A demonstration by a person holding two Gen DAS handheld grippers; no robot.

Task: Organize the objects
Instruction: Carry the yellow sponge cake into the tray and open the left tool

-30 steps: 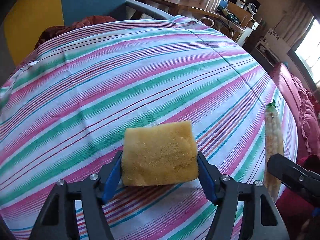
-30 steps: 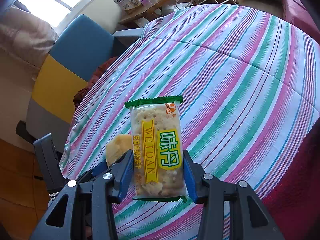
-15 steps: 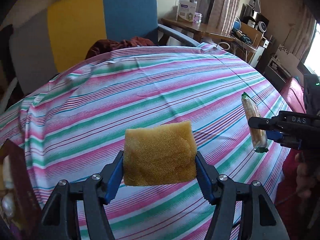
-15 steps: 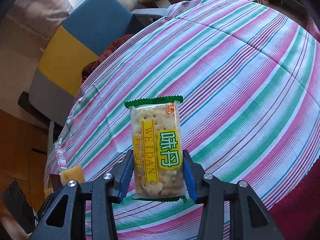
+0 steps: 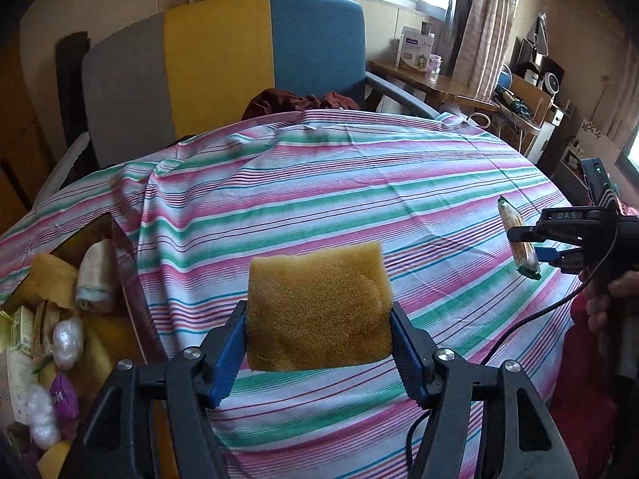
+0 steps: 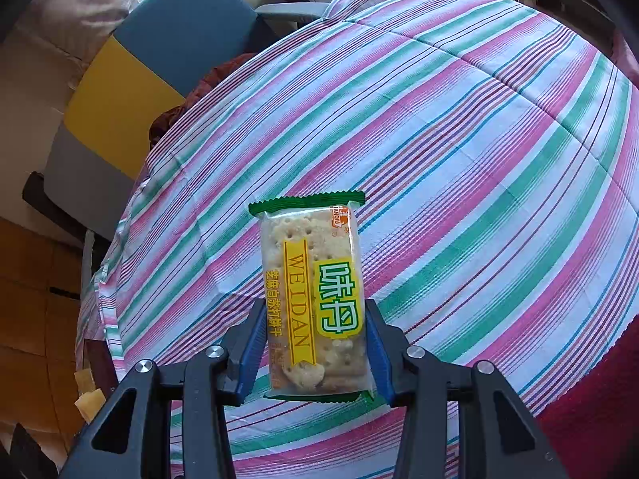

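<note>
- Your left gripper point(image 5: 318, 343) had its blue pads pinching a yellow sponge point(image 5: 317, 307) from both sides, holding it up in the air above the striped tablecloth point(image 5: 339, 183), not touching it.
- Your right gripper point(image 6: 315, 343) was clamped on a cracker packet point(image 6: 313, 299), the clear one with green ends and "WEIDAN" down a yellow band. The pads pressed on its lower half, and the packet stood upright between them, lifted clear of the tablecloth.
- From the left wrist view, that same right gripper point(image 5: 527, 245) showed up at the tablecloth's right edge with the cracker packet point(image 5: 519, 239) seen edge-on in it. Your hand point(image 5: 607, 295) was wrapped around the handle there.
- At the tablecloth's left edge, down low, sat an open box point(image 5: 100, 235) with a dark rim, full of small stuff: a rolled pale cloth point(image 5: 94, 279), some white wrapped bits, a purple packet point(image 5: 64, 395). Couldn't tell exactly what most of it was.
- Past the tablecloth's far edge stood a chair point(image 5: 223, 60) with grey, yellow and blue panels, with dark red fabric point(image 5: 299, 101) bunched on its seat.
- A wooden desk point(image 5: 431, 84) with a white carton on it stood beyond the tablecloth's far right corner, near the curtain.
</note>
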